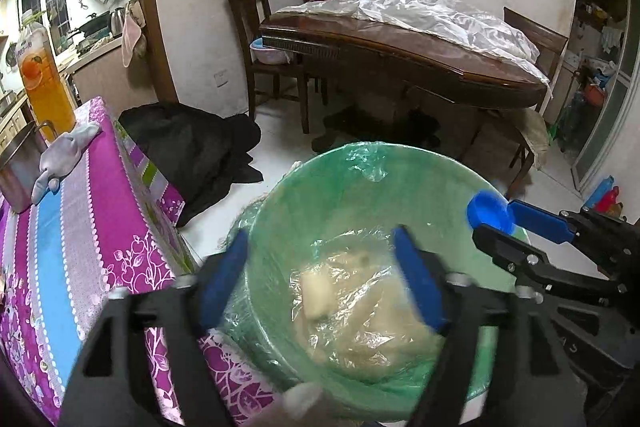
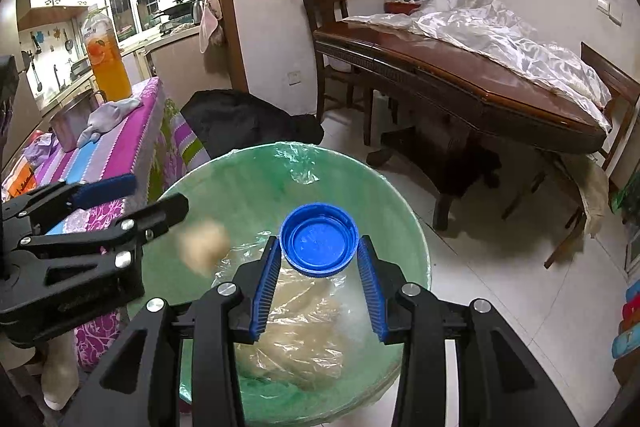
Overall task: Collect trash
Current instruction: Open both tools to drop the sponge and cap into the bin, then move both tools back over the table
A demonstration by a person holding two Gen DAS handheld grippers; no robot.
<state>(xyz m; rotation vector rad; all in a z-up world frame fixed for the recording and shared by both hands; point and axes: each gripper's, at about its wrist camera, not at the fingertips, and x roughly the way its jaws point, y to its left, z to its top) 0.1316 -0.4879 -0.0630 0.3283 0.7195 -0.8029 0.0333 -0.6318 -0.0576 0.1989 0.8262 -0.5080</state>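
Observation:
A green bin (image 1: 320,195) lined with clear plastic stands on the floor under both grippers; it also shows in the right wrist view (image 2: 248,187). Crumpled plastic and pale scraps (image 1: 360,315) lie inside it. My left gripper (image 1: 320,267) is open over the bin. A blurred beige lump (image 2: 204,245) is in mid-air just off its fingers, over the bin. My right gripper (image 2: 319,259) is shut on a blue bottle cap (image 2: 319,239), held by its rim above the bin. The cap (image 1: 490,209) also shows in the left wrist view.
A table with a purple floral cloth (image 1: 80,227) stands left of the bin, bearing an orange drink bottle (image 1: 44,83), a metal pot (image 1: 20,163) and a grey cloth (image 1: 64,155). A black bag (image 1: 192,143) lies on the floor. A wooden dining table (image 1: 400,47) stands behind.

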